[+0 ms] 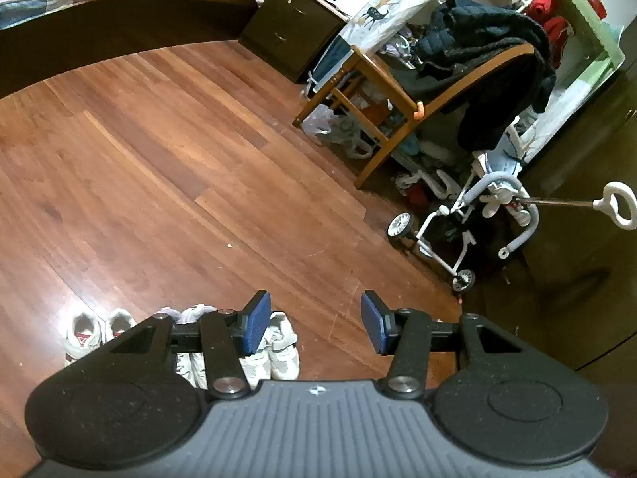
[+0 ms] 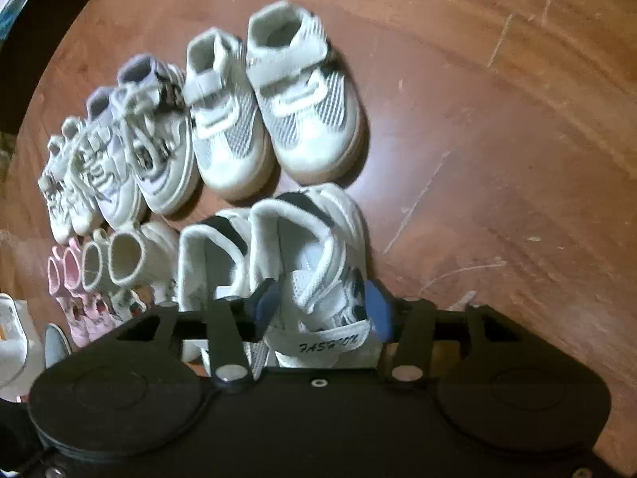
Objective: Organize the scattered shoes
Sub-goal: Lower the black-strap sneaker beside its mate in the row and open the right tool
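**Small shoes in two rows on the wood floor**

Wood floor (image 2: 497, 119) carries the shoes in two rows. Right gripper (image 2: 322, 306) hangs over the white strap shoe (image 2: 318, 263) at the near row's end, pads spread on either side of it, apparently clear. Left gripper (image 1: 314, 326) is spread and empty above bare boards, white sneakers (image 1: 278, 346) beside it.

White, grey-mesh sneakers (image 2: 274, 91), pink shoes (image 2: 75, 279), blue-padded tool (image 2: 322, 306), reddish-brown plank floor (image 1: 179, 159)

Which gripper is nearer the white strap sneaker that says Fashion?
Right. The right gripper straddles the white "Fashion" strap sneaker; the left gripper hangs over bare floor.
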Demonstrator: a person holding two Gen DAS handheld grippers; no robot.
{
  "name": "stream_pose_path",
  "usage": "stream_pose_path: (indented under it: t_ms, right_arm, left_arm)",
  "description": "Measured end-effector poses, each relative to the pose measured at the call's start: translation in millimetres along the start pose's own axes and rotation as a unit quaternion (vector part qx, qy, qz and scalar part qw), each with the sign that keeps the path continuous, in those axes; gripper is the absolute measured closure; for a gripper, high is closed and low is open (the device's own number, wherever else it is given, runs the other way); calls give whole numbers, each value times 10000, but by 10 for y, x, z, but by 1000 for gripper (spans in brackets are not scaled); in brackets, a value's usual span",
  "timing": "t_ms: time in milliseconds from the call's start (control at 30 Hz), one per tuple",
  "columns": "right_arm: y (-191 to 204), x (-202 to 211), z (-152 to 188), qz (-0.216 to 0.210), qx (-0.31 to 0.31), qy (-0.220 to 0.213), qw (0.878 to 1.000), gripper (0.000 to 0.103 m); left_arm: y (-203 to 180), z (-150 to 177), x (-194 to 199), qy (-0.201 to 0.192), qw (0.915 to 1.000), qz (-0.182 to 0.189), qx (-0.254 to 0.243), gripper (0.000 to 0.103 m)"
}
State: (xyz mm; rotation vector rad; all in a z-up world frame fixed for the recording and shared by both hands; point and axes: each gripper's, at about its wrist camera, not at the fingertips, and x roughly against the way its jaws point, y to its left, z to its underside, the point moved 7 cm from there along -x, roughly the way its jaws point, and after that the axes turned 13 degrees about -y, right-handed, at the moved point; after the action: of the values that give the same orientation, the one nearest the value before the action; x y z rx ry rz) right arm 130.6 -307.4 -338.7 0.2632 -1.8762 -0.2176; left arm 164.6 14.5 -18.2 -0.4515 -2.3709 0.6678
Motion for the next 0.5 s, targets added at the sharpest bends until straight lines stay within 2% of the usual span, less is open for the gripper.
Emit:
stream_pose_path:
  t_ms: [33, 67, 133, 233, 300, 400, 500]
  right_arm:
    - [15, 53, -15, 27, 20, -20, 10000, 36]
    - [34, 107, -31, 60, 39, -54, 10000, 32]
    - [20, 258, -92, 97, 21, -161, 9998, 25]
    - [179, 532, -144, -10, 45, -390, 9992, 23]
    - [340, 723, -167, -81, 150, -591, 9981, 11]
    - [561, 1080, -187, -169, 301, -918, 9952, 9]
    - [778, 1406, -274, -393, 282, -1333, 9899, 5]
  left_arm:
    - [1, 28, -14, 26, 9999, -40, -97, 50]
    - [-38, 40, -15, 67, 9997, -84, -224, 42]
    - [-44, 134, -47, 164, 9979, -270, -560, 35]
    - [-52, 277, -83, 389, 9927, -488, -1034, 30]
    - [-51, 351, -100, 472, 9893, -600, -1240, 29]
    - [-57, 485, -97, 554, 9803, -832, -1704, 28]
    - [-71, 597, -72, 638, 9768, -875, -1846, 15]
